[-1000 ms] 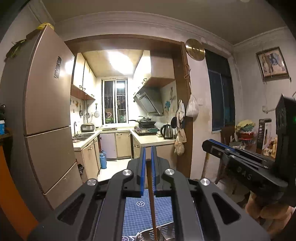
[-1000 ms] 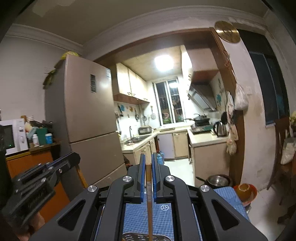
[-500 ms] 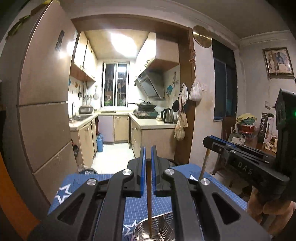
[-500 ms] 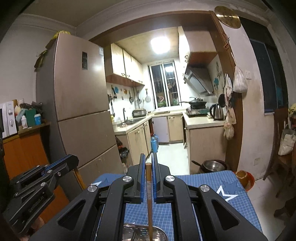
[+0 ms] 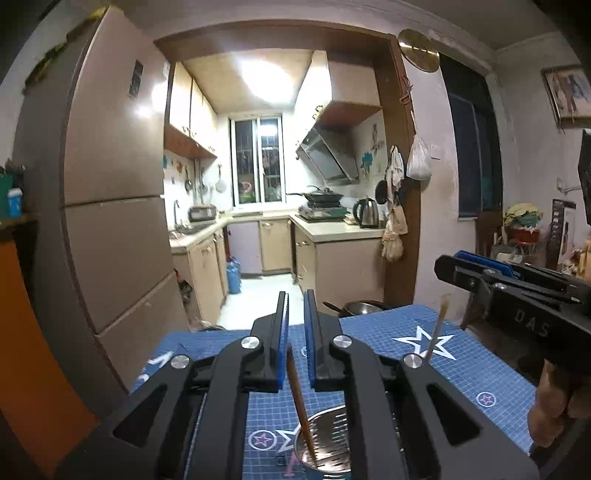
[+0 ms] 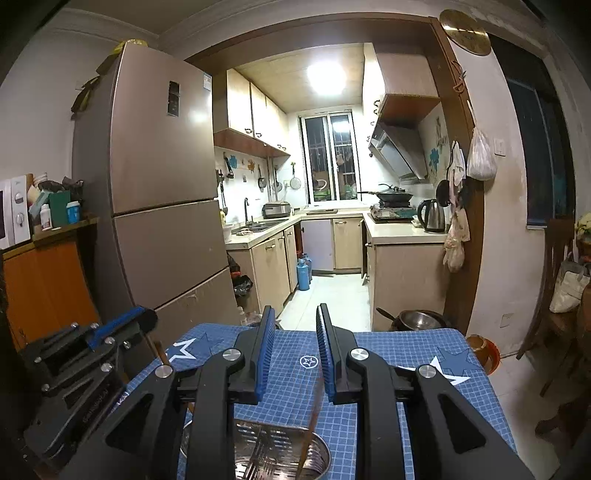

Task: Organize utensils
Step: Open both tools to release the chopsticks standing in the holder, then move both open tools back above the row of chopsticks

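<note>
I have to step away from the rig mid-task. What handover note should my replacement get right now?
Left gripper: open, its chopstick leaning loose in the steel holder.
Right gripper: open, its chopstick also standing in the holder.
Holder sits on the blue mat.
Done: both chopsticks dropped in.
Left: lift both grippers clear; no other loose utensils are in view.

Tall bronze-coloured refrigerator at left of a dark wooden doorway arch. Beyond, a galley kitchen with beige cabinets, pale tiled floor, barred window and bright ceiling light. Round brass wall plate above the arch.
</note>
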`<state>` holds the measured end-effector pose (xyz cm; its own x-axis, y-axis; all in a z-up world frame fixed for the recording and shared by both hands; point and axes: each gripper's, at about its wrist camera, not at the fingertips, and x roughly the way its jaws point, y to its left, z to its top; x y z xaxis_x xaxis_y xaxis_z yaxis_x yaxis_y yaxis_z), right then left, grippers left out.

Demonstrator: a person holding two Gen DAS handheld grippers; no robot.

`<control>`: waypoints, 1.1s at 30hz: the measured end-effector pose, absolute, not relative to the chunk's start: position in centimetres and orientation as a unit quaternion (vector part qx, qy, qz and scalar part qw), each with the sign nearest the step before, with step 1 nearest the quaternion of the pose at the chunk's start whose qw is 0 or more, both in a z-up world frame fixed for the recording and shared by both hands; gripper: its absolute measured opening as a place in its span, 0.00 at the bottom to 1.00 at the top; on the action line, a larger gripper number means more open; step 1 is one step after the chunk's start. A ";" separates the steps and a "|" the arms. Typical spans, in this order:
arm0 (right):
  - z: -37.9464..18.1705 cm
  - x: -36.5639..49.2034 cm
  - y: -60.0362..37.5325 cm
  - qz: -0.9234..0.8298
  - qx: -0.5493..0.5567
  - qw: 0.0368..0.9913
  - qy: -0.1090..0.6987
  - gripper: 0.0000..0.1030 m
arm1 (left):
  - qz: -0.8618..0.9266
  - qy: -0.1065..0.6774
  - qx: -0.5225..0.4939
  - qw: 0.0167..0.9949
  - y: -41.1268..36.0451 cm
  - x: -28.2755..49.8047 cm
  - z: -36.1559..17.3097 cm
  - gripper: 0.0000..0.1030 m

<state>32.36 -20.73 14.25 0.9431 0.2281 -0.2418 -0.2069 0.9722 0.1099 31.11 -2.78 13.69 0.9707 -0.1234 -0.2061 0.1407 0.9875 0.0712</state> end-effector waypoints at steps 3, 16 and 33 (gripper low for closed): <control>14.2 31.6 -21.0 0.107 0.042 0.985 0.129 0.23 | -0.047 0.082 0.058 0.994 -2.9 29.8 14.3 0.07; 14.1 16.3 -27.3 0.086 -0.007 0.988 0.128 0.26 | -0.017 0.095 0.069 0.993 3.4 14.9 13.3 0.62; -3.9 -5.2 -31.3 0.075 0.067 0.961 0.259 0.71 | -0.104 0.253 0.095 0.957 1.5 -0.7 -4.5 0.77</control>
